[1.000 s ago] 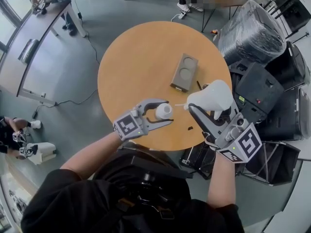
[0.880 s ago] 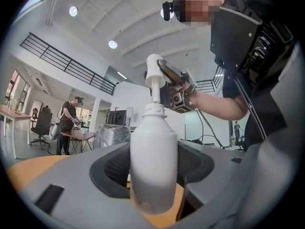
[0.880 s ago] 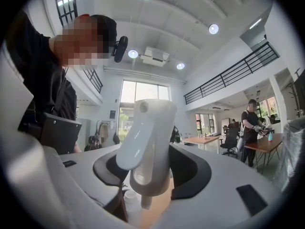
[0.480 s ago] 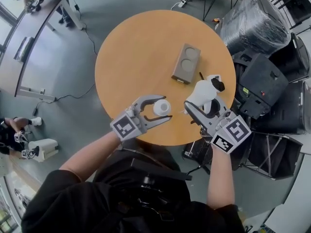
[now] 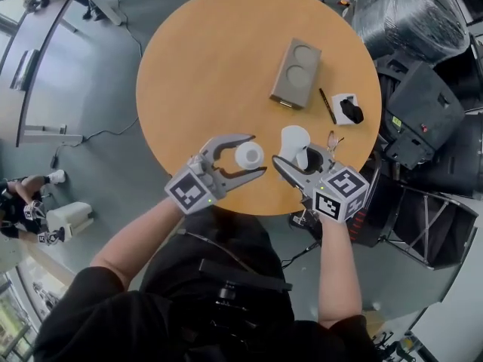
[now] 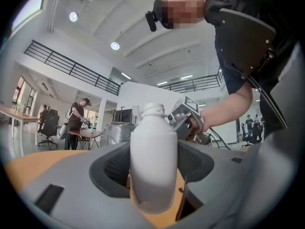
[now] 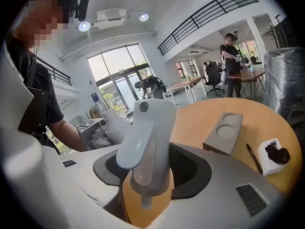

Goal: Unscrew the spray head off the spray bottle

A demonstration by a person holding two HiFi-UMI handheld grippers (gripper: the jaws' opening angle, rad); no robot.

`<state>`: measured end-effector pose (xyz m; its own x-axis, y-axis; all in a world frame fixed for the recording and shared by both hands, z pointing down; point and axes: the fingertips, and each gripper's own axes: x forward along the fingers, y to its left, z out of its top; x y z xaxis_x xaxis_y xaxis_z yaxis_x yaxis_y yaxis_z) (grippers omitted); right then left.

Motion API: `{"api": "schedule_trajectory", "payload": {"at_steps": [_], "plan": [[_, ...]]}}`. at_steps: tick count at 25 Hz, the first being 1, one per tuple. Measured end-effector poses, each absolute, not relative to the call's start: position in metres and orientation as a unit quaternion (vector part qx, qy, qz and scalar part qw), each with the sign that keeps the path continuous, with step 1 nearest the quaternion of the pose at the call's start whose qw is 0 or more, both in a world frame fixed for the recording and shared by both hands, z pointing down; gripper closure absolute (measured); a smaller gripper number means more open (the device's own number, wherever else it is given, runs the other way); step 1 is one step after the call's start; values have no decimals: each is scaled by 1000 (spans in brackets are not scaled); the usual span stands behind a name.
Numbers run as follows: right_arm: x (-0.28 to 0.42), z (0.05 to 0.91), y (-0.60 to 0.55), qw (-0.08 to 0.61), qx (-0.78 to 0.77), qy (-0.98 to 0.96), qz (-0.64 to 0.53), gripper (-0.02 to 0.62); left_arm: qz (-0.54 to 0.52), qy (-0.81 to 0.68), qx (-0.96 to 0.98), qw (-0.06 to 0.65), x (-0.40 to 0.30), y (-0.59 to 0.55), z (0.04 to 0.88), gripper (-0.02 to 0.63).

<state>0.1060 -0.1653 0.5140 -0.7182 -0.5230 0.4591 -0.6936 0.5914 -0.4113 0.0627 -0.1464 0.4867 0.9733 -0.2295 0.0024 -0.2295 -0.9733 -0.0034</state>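
The white spray bottle (image 5: 248,155) stands upright with its threaded neck bare, and my left gripper (image 5: 255,154) is shut on its body near the table's front edge. In the left gripper view the bottle (image 6: 153,156) fills the gap between the jaws of the left gripper (image 6: 153,187). The white spray head (image 5: 295,145) is off the bottle, held to its right in my right gripper (image 5: 299,159), just over the table. The right gripper view shows the spray head (image 7: 148,137) gripped at its collar by the right gripper (image 7: 148,182), with its tube stub pointing down.
The round wooden table (image 5: 196,66) carries a grey block with two round recesses (image 5: 296,72), a black pen (image 5: 327,105) and a white pad with a black object (image 5: 347,109) at the right. Black wrapped equipment (image 5: 423,21) crowds the table's right side. People stand at far desks.
Both grippers have come down toward the table. The right one dropped farther, rolled, and brought the spray head in beside the bottle. The white pad behind it has come into sight.
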Motion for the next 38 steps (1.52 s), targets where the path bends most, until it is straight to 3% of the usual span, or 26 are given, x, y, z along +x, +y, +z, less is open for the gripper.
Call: {"api": "schedule_trajectory", "payload": {"at_steps": [8, 21, 38], "plan": [[109, 628, -166, 154, 347, -853, 358, 356, -17, 147, -989, -25, 70, -163, 572, 298], [138, 796, -178, 243, 366, -814, 380, 356, -31, 155, -987, -43, 103, -184, 722, 298], [138, 851, -174, 303, 371, -798, 366, 356, -102, 165, -980, -36, 115, -182, 790, 297]]}}
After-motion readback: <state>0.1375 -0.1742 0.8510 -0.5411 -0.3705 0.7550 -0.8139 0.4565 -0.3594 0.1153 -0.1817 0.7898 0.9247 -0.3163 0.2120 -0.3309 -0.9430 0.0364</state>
